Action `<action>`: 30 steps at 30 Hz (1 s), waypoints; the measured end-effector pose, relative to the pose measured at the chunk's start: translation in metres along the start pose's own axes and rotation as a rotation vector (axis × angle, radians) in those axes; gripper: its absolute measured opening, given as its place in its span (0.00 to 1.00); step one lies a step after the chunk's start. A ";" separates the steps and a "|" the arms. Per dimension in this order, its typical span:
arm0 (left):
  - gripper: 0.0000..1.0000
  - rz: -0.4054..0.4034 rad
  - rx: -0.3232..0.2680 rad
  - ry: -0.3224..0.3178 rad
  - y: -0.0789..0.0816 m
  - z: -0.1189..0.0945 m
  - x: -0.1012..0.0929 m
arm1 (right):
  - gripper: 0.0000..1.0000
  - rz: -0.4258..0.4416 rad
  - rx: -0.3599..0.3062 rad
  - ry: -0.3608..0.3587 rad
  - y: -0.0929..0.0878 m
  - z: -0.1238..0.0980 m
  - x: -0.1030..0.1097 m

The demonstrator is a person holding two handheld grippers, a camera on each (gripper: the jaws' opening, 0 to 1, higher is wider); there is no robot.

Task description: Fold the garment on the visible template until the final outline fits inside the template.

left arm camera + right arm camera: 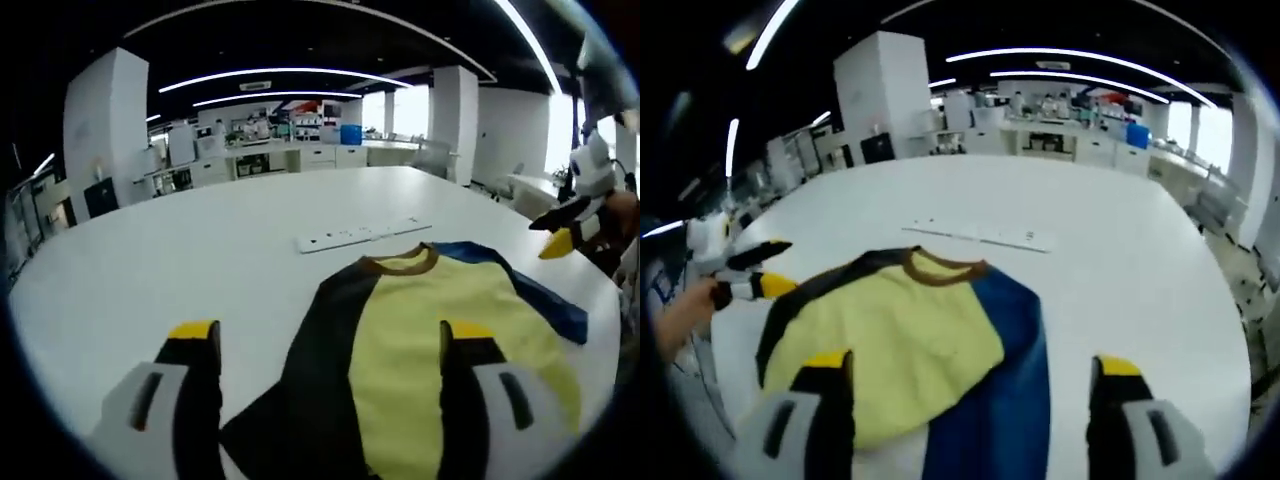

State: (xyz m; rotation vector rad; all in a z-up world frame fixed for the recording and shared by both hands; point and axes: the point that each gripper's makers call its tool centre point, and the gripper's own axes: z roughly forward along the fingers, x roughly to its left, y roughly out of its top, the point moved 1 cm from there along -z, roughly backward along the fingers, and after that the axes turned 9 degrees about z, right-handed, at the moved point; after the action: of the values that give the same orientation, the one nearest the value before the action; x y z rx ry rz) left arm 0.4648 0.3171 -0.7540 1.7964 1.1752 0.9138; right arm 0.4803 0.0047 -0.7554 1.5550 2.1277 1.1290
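Fingers of left gripper (330, 345) and right gripper (972, 375) spread apart, holding nothing, above yellow T-shirt (440, 330) lying flat on white table (200, 250). Pinch both sleeve edges evenly before folding inward.

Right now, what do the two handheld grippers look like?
Both match: the left gripper and right gripper each have two black jaws with yellow tips, rising from pale grey housings with dark slots. Seen from the side, the right gripper shows a white body behind its black jaws and yellow tips.
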 end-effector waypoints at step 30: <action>0.72 0.135 0.072 -0.120 -0.061 -0.103 -0.033 | 0.72 0.047 0.068 -0.055 -0.100 -0.086 -0.009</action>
State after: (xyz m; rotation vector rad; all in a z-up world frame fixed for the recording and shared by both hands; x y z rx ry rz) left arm 0.3413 0.3249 -0.7685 1.9797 1.0336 0.8362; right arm 0.3622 -0.0523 -0.7734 1.6550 2.1249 1.0265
